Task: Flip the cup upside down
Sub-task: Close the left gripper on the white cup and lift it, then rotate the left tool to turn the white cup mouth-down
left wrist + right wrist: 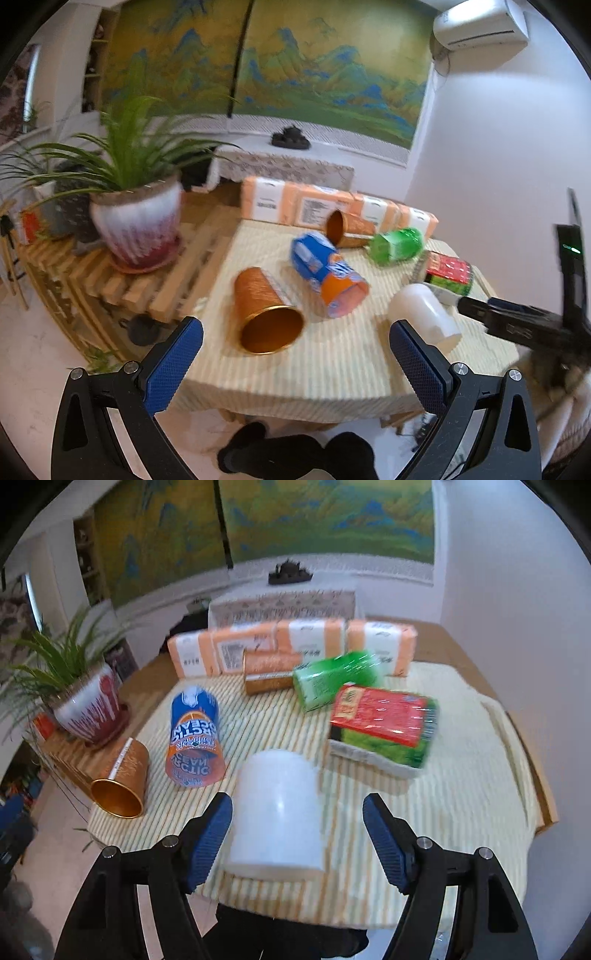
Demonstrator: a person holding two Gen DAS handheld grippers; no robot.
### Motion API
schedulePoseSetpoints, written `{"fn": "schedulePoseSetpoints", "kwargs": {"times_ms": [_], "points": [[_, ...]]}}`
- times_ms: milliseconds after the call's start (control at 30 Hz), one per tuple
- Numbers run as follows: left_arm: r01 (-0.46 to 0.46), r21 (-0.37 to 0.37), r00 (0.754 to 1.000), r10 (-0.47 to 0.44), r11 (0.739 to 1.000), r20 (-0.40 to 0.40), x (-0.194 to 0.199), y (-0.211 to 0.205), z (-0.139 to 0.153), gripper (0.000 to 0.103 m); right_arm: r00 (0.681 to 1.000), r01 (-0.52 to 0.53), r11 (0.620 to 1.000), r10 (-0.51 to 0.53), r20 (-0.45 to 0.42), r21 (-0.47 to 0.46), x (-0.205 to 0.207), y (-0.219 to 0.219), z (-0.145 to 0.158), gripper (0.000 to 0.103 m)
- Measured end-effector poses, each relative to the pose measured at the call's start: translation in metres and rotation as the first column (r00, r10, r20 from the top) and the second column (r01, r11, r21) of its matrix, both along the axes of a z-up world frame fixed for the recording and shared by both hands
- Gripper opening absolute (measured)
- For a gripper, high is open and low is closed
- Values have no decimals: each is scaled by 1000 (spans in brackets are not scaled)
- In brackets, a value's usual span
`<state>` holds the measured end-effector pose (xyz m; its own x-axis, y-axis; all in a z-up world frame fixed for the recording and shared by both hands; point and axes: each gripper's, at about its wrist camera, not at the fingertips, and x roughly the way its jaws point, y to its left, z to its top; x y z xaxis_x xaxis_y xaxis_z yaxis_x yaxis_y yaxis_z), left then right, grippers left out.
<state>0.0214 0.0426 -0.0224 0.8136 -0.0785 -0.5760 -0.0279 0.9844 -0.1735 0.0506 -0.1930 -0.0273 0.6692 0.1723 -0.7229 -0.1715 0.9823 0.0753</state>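
Observation:
A white cup (277,812) lies on its side on the striped mat (424,812), mouth toward me, between the open fingers of my right gripper (297,830); it also shows in the left wrist view (424,314). An orange-gold cup (266,314) lies on its side, mouth toward me, just ahead of my open, empty left gripper (295,354); it shows in the right wrist view (122,779) too. A blue and orange cup (328,273) (194,734) lies on its side in the middle. Another orange cup (347,229) (269,672) lies at the back.
A green pack (336,679) and a red and green pack (384,727) lie on the mat's right. Orange tissue packs (288,646) line the back. A potted plant (136,221) stands on a slatted bench at left. The right gripper's body (517,325) shows at right.

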Motion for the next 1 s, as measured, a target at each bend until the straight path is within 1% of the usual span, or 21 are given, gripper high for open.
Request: {"fn": "schedulePoseSetpoints", "kwargs": {"times_ms": [67, 167, 267, 400, 467, 500, 533, 600, 733, 833, 933, 967, 1000], "points": [[47, -18, 998, -48, 999, -34, 13, -12, -3, 102, 1000, 18, 999, -19, 20, 26, -14, -15, 5, 70], [113, -48, 988, -118, 992, -97, 35, -35, -9, 102, 997, 52, 998, -54, 46, 45, -34, -34, 8, 71], [142, -76, 974, -153, 987, -169, 61, -59, -15, 102, 993, 97, 993, -102, 67, 65, -53, -57, 9, 71], [158, -121, 955, -183, 980, -234, 90, -85, -18, 102, 985, 148, 985, -155, 79, 86, -71, -82, 5, 71], [170, -132, 940, -201, 977, -275, 104, -99, -23, 102, 982, 165, 982, -173, 82, 88, -77, -93, 2, 71], [177, -146, 929, -214, 973, -302, 112, -106, -27, 102, 980, 173, 981, -181, 84, 89, -79, -96, 0, 71], [176, -167, 916, -223, 970, -333, 120, -111, -33, 102, 978, 183, 979, -190, 85, 92, -81, -100, -1, 71], [159, -198, 900, -224, 967, -374, 133, -118, -42, 102, 975, 194, 977, -202, 90, 95, -85, -106, -4, 71], [127, -211, 892, -205, 969, -404, 148, -126, -52, 102, 973, 202, 975, -211, 96, 91, -90, -113, -8, 71], [119, -205, 894, -194, 972, -403, 156, -131, -52, 102, 973, 204, 975, -212, 96, 92, -92, -116, -10, 71], [112, -200, 891, -188, 973, -414, 161, -132, -53, 102, 972, 208, 973, -218, 91, 104, -90, -119, -13, 71], [109, -201, 889, -186, 974, -420, 163, -131, -53, 101, 971, 211, 972, -221, 89, 107, -90, -119, -14, 71], [106, -202, 885, -185, 974, -428, 165, -131, -56, 99, 971, 213, 971, -223, 87, 111, -90, -120, -15, 71]]}}
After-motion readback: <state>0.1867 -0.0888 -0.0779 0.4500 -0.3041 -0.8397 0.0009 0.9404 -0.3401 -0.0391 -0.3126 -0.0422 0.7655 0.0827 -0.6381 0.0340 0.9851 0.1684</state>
